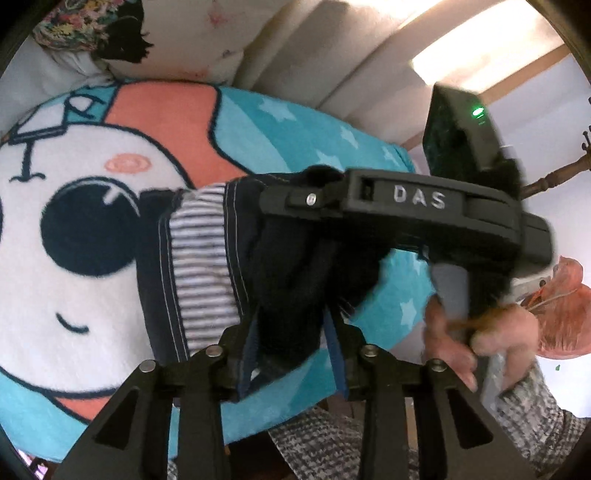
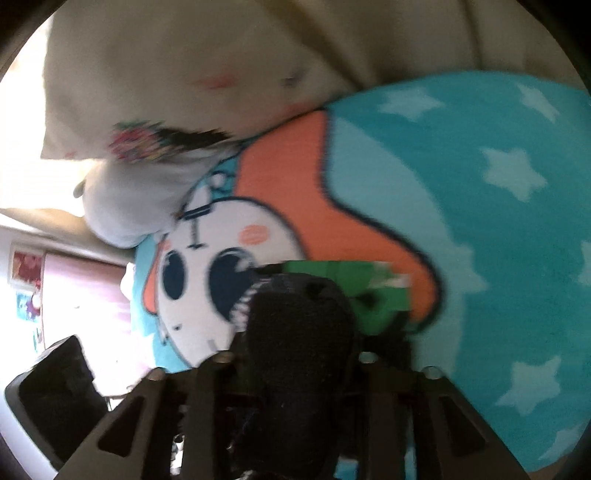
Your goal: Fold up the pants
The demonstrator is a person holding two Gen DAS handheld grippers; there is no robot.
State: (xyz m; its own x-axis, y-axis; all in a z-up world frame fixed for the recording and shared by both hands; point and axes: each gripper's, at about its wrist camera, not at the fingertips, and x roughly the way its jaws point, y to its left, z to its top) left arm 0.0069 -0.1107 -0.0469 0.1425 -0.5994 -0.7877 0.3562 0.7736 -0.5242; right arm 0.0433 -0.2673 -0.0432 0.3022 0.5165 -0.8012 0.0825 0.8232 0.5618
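Gripping a bunch of dark fabric, the left gripper (image 1: 291,354) has its two fingers closed on the pants (image 1: 258,258), which hang in the air above the blanket (image 1: 332,147). Opposite it, the right gripper (image 1: 321,201) also pinches the pants; in its own view a thick wad of dark cloth fills the space between its fingers, so it is clamped on the same garment. The person's right hand (image 1: 476,332) wraps the handle, with a grey knit sleeve behind it.

Judging from the bunched cloth, the step in hand is lifting and spreading the pants before laying them flat. To do it well, the two grippers should likely draw apart until the cloth hangs taut, then lower together onto the middle of the blanket, away from its edges, so no crease gets trapped.

The pants are dark navy denim with pale double stitching along the seams and a soft grey-and-white striped lining showing where the cloth turns out. Denim like this is probably stiff and heavy enough to sag between the two grips.

Beneath lies a plush, fuzzy blanket, turquoise with pale stars and a round white cartoon face with orange patches and a large dark eye. Beyond its far edge sit cream cushions (image 1: 295,44) and a floral pillow (image 1: 81,26).
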